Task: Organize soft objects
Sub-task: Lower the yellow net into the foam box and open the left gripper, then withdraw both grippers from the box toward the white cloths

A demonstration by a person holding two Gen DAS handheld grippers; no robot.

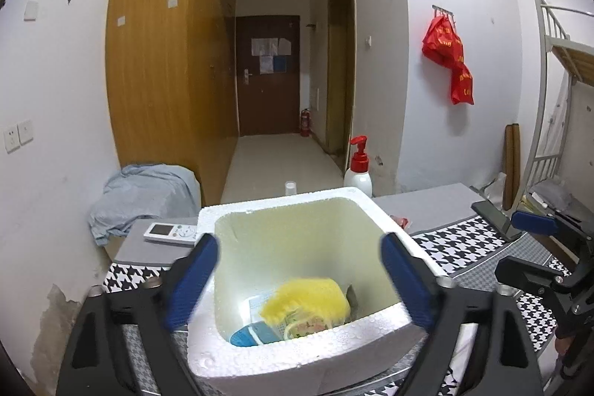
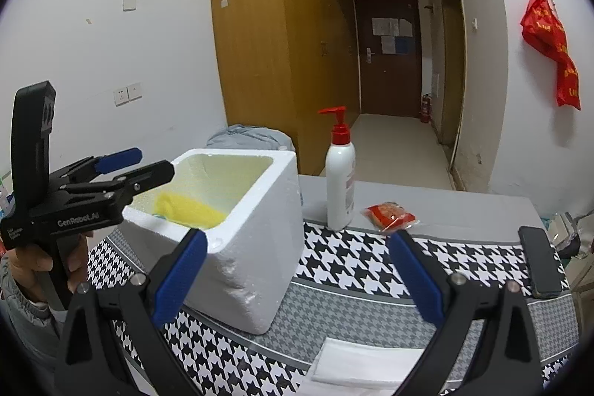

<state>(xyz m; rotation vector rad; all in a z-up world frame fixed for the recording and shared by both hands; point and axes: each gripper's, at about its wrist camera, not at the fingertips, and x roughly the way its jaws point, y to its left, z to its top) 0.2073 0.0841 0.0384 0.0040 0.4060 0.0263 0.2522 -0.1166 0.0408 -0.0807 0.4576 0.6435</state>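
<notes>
— Left wrist view: left gripper [image 1: 299, 279] spread wide over the foam box [image 1: 297, 362], holding nothing; yellow sponge [image 1: 308, 299] lies inside on other soft bits.
— And the right?
— Right gripper [image 2: 297, 275] wide too, empty; white cloth [image 2: 356, 366] on the table [image 2: 371, 299] looks left to pack.

A foam box [image 2: 237, 232] stands on the tabletop [image 2: 464, 206] — a sponge [image 1: 312, 295] lies inside it. To its right stands a pump bottle [image 2: 339, 184], then a snack packet [image 2: 389, 216]; a phone [image 2: 540, 260] lies far right. A remote [image 1: 170, 233] lies left of the box — a folded cloth [image 2: 364, 364] before it.
</notes>
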